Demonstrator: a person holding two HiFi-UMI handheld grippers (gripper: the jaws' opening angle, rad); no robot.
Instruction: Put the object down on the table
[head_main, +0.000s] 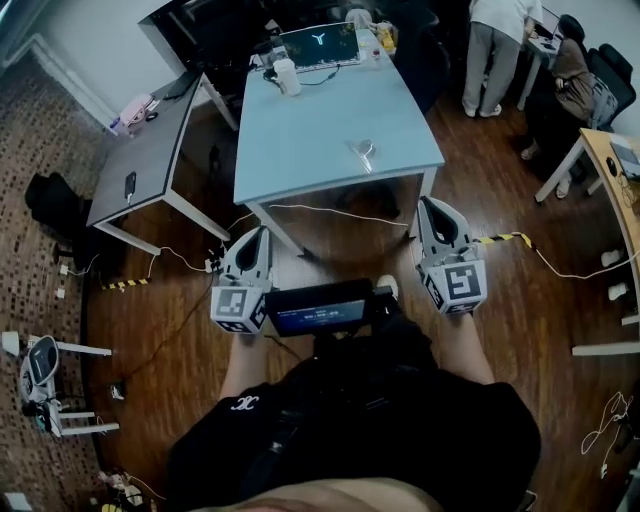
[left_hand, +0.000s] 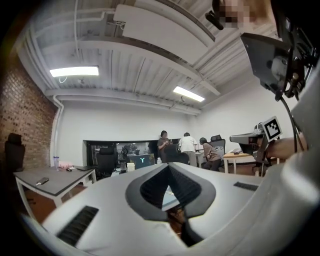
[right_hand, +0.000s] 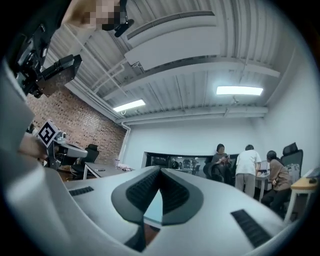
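Note:
A small clear object (head_main: 363, 153) lies on the light blue table (head_main: 320, 130), near its front right part. Both grippers hang over the wooden floor, short of the table's front edge and close to the person's body. My left gripper (head_main: 256, 236) points at the table's front left leg; its jaws meet at the tips with nothing between them (left_hand: 169, 167). My right gripper (head_main: 432, 206) is below the table's front right corner, shut and empty as well (right_hand: 160, 170). Neither gripper touches the clear object.
A screen (head_main: 320, 44) and a white cup (head_main: 287, 76) stand at the blue table's far end. A grey table (head_main: 140, 150) with a phone is on the left. People (head_main: 495, 40) stand and sit at back right by a wooden desk (head_main: 615, 170). Cables (head_main: 320, 210) cross the floor.

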